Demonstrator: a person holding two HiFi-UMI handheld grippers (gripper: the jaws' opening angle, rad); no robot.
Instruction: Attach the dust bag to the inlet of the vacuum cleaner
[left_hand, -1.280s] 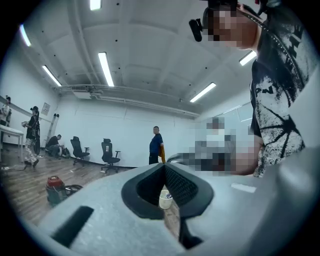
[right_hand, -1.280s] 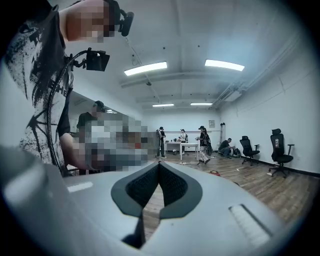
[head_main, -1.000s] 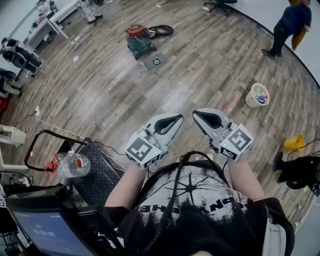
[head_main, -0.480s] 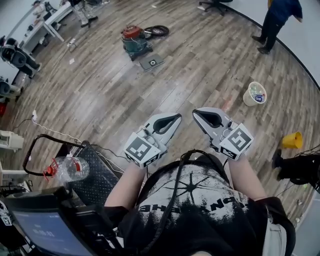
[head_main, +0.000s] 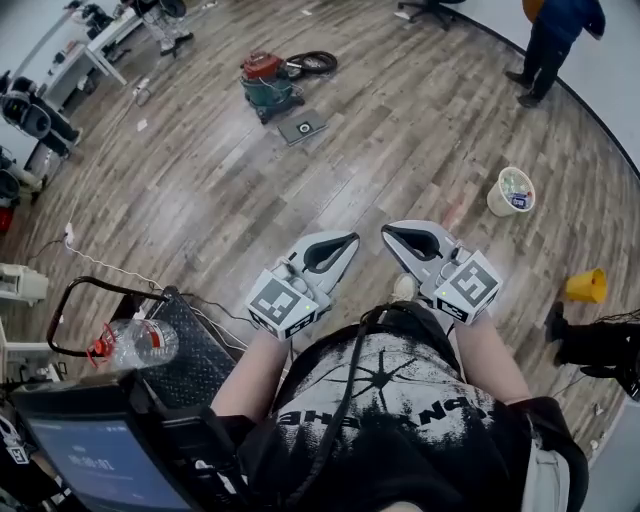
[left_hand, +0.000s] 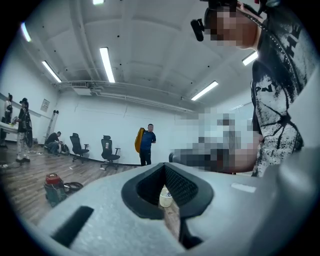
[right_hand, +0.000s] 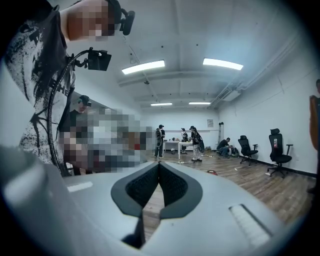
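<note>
The vacuum cleaner (head_main: 268, 80), red on top with a green body and a black hose (head_main: 314, 62), stands far off on the wooden floor; it also shows small in the left gripper view (left_hand: 53, 186). The dust bag (head_main: 301, 127), a flat grey square with a round hole, lies on the floor just this side of it. My left gripper (head_main: 351, 240) (left_hand: 164, 164) and right gripper (head_main: 386, 232) (right_hand: 159, 163) hang side by side in front of my chest, far from both. Each is shut with nothing in it.
A white bucket (head_main: 513, 190) and a yellow object (head_main: 585, 285) sit on the floor to the right. A person in blue (head_main: 555, 35) stands at the far right. A black cart with a water bottle (head_main: 140, 342) and a screen stands close at my left. Desks line the upper left.
Both grippers have sunk a little toward my body, still shut. A shoe now shows between them. The person in blue has stepped along the far wall.
</note>
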